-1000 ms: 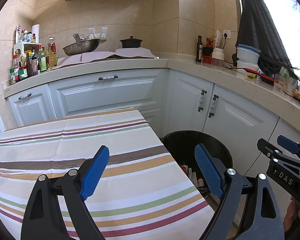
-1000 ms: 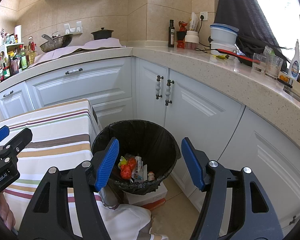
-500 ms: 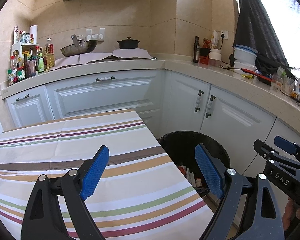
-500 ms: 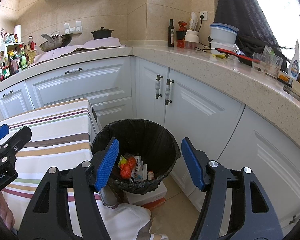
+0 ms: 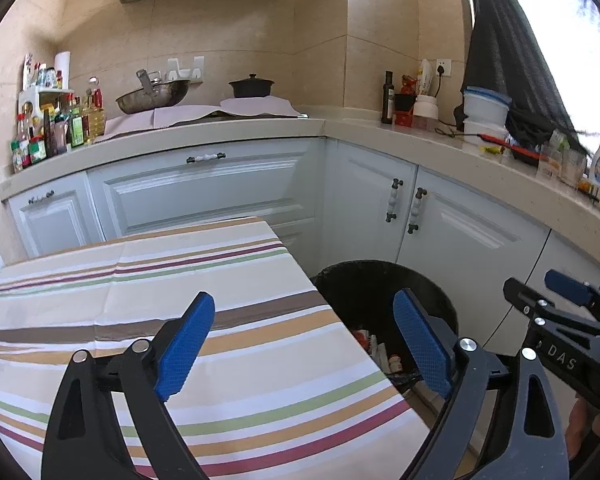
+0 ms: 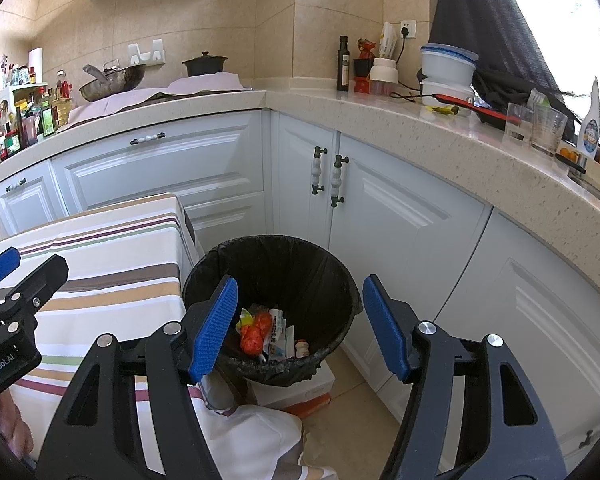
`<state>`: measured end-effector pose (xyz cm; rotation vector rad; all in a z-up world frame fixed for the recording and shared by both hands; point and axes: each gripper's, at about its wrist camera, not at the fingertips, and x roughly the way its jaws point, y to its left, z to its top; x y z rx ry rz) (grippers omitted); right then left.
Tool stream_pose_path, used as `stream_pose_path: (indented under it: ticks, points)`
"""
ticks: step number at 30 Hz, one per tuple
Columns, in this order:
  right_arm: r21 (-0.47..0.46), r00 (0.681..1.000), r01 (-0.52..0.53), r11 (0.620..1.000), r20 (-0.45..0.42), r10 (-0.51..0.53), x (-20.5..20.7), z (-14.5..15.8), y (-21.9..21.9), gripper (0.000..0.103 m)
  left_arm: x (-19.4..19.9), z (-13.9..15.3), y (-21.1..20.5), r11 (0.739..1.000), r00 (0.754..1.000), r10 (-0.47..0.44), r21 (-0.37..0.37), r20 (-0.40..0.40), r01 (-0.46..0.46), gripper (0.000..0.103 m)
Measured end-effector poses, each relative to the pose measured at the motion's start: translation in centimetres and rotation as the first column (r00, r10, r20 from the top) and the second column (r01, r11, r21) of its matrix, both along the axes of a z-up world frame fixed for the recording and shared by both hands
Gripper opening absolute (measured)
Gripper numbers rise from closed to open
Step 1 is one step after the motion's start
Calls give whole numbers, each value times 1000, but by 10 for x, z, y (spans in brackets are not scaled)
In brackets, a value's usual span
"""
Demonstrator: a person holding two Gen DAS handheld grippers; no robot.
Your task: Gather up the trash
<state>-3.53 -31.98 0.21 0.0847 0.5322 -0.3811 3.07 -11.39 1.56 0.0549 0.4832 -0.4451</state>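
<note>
Black-lined bin (image 6: 272,304) already held the trash (image 6: 270,334); striped worktop (image 5: 180,300) lay bare.
Left claw (image 5: 300,344) and right claw (image 6: 296,326) both gaped, empty; next, probably seek remaining litter.

A cream cotton tablecloth (image 5: 220,304) covers the tabletop, crossed by stripes of brown, tan, green, maroon and white. Beside it, the round trash bin with a glossy black liner (image 6: 300,264) shows red-orange, yellow-green and white wrappers (image 6: 266,334) inside. Each black plastic hand-held gripper carries textured royal-blue pads: the left hand-held gripper (image 5: 304,344) and the right hand-held gripper (image 6: 300,324). The panelled cabinet doors (image 6: 400,216) are pale blue-white with dark-and-white handles. The speckled beige stone counter (image 6: 440,128) matches the plain beige wall tiles (image 5: 320,52). A black lidded pot (image 5: 251,87) sits on a pale lilac cloth (image 5: 260,106).
</note>
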Motion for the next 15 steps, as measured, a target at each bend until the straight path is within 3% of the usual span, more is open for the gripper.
stream_pose_path:
  ticks: [7, 15]
  points:
    - [0, 1000, -8, 1000, -5, 8, 0, -3, 2, 63, 0, 1, 1, 999, 999, 32, 9, 22, -32, 89]
    - [-13, 999, -47, 999, -7, 46, 10, -1, 21, 71, 17, -7, 23, 994, 993, 105, 13, -48, -104, 89]
